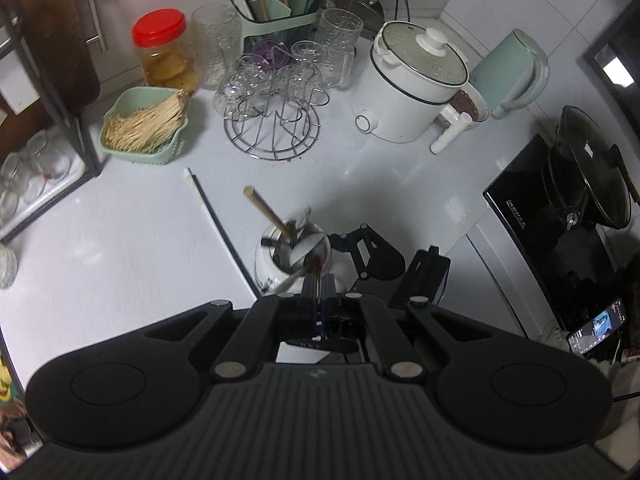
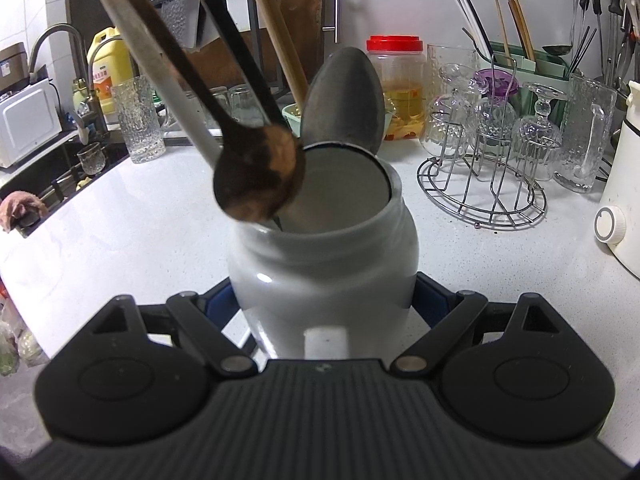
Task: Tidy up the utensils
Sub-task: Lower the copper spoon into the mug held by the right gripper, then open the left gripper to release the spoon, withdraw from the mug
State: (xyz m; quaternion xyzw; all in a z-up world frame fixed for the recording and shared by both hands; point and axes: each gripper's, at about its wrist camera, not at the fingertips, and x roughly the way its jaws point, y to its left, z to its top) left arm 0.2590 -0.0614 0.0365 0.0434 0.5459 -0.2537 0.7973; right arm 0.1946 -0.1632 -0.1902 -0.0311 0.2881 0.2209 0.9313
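White speckled kitchen counter (image 2: 120, 240), running into a corner under pale tiled walls. Sink and curved tap (image 2: 60, 36) at the far left of the right wrist view, a yellow bottle (image 2: 110, 72) beside them, its label too blurred to read. Along the back: red-lidded jar (image 1: 160, 48), green utensil caddy (image 1: 276, 8) with chopsticks, wire rack (image 1: 274, 128) of upturned glasses, white electric pot (image 1: 412, 88), mint kettle (image 1: 516, 72). Black cooktop (image 1: 532, 216) with a wok at the right; white lettering on its edge, illegible. Green basket (image 1: 140, 128) of pale sticks near a loose chopstick (image 1: 216, 216).

White ceramic jar (image 2: 324, 272) standing mid-counter, clamped between the right gripper (image 2: 324, 304) fingers. Left gripper (image 1: 319, 292) clenched on a thin dark handle directly above the jar; wooden spoon (image 2: 256, 176) bowl hanging at the jar's mouth. Metal spoon (image 2: 344, 100) and wooden handles already standing inside.
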